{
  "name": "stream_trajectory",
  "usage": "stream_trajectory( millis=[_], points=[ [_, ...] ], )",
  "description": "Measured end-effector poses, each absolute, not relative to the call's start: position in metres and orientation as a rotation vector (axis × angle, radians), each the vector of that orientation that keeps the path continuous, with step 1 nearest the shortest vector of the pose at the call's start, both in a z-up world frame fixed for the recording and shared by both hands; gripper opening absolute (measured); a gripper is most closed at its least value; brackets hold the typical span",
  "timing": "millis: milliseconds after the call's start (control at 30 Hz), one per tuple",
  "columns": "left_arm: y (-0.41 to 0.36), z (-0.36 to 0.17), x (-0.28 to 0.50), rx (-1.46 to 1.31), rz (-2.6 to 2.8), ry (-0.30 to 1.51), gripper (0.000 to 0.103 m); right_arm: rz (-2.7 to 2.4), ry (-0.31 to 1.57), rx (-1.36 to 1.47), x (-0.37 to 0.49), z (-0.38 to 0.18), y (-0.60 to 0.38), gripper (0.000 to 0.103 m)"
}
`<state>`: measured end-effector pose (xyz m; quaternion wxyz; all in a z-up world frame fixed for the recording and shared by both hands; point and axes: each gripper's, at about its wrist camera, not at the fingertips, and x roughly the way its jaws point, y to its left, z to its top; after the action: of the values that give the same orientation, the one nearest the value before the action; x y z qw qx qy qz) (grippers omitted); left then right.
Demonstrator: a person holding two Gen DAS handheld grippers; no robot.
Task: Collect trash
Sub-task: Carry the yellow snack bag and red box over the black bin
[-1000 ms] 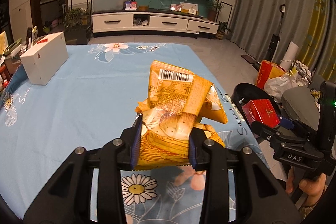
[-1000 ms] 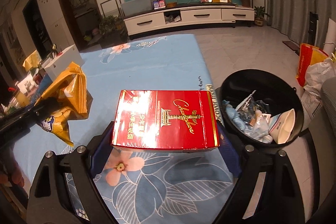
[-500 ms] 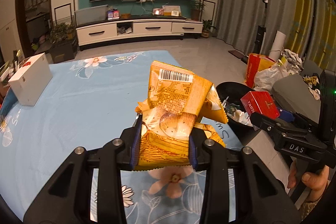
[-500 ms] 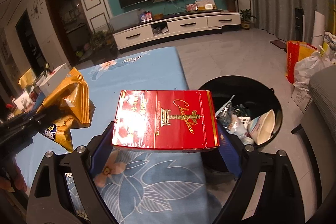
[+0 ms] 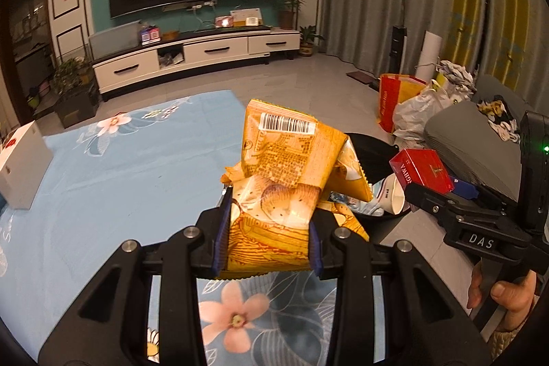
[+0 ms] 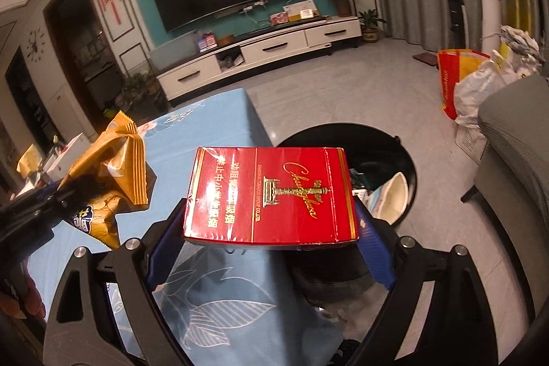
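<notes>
- Blue floral tablecloth (image 5: pixel 113 180) over the table, filling the left half of the left wrist view from 7 to 11 o'clock; right edge ending just beside the bin.
- Black round trash bin (image 6: pixel 408 160) on the grey floor, at 3 o'clock of the red box in the right wrist view; already holding a white cup (image 6: pixel 394 194) and other wrappers inside.
- Left gripper (image 5: pixel 267 239) at 6 o'clock in its own view, blue pads pinching the lower part of a crumpled yellow snack bag (image 5: pixel 284 180); bag lifted clear of the cloth, barcode end up, its right corner overlapping the bin's rim in the picture.
- Same snack bag at 9 o'clock in the right wrist view, clamped at the tip of the dark left tool.
- Right gripper (image 6: pixel 271 239) at 6 o'clock in its own view, jaws spread wide yet closed on the two short sides of a flat red cigarette box (image 6: pixel 271 194); box held level, gold lettering up, hanging over the table's edge with its right end in front of the bin's opening.
- Same red box at 3 o'clock in the left wrist view, above the bin.
- White box (image 5: pixel 22 167) on the cloth at 9 o'clock in the left wrist view, well apart from both tools.
- A hand (image 5: pixel 504 294) at 4 o'clock there, wrapped on the right tool's handle.
</notes>
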<state>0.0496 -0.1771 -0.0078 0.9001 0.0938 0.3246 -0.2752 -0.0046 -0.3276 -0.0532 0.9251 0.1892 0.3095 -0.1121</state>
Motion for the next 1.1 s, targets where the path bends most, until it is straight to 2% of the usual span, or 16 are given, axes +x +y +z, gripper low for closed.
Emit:
stream_trajectory(
  millis=[1100],
  points=[
    [-0.309,-0.038,0.091,0.334,-0.692,0.694,0.038,-0.342,0.622,0.525,0.004,-0.082,-0.412,0.088]
  ],
)
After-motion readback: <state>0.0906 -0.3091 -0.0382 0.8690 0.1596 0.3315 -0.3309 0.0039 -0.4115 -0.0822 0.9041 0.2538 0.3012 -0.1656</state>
